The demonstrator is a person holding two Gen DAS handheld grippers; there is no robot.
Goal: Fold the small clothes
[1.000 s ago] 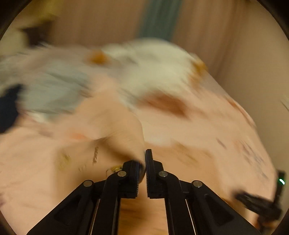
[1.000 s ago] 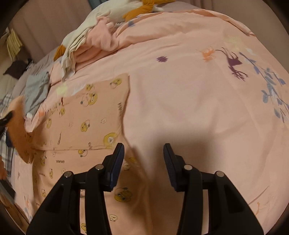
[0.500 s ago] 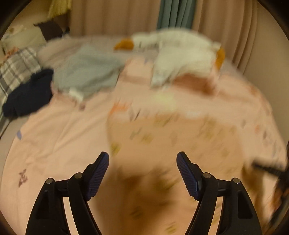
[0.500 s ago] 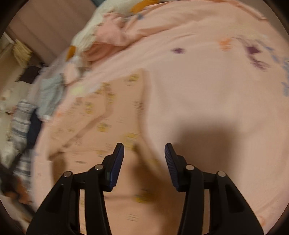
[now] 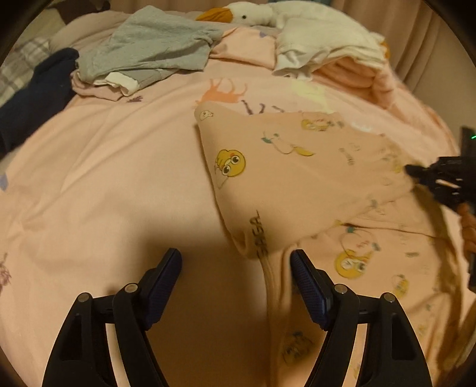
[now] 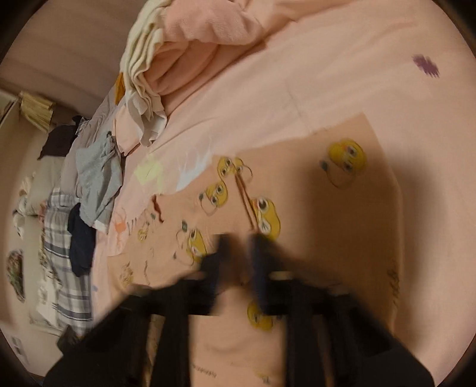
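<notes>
— Jaws first: how do they stand?
— Left gripper (image 5: 235,262) is spread wide with nothing pressed between its pads; they sprang apart within the last second; a fold of the peach garment (image 5: 297,166) with yellow cartoon faces droops just ahead of the right-hand pad, and I can't tell whether it touches

— And my right one?
— Right gripper (image 6: 241,244) is blurred in its own camera; the fingers have just snapped together and read as closed; they sit over the garment (image 6: 297,193), but whether cloth is caught between them I cannot tell; from the left camera its tip (image 5: 416,171) sits at the garment's right edge, where the cloth looks drawn up toward it

— Where does the garment lie?
— On the pink bedspread (image 5: 104,178), right of centre; one flap folded over, its corner pointing toward the far end of the bed

— Anything beyond it?
— Grey top (image 5: 154,44) and navy item (image 5: 35,92) far left; white goose plush (image 5: 250,15) and a cream blanket (image 5: 324,38) far back
</notes>
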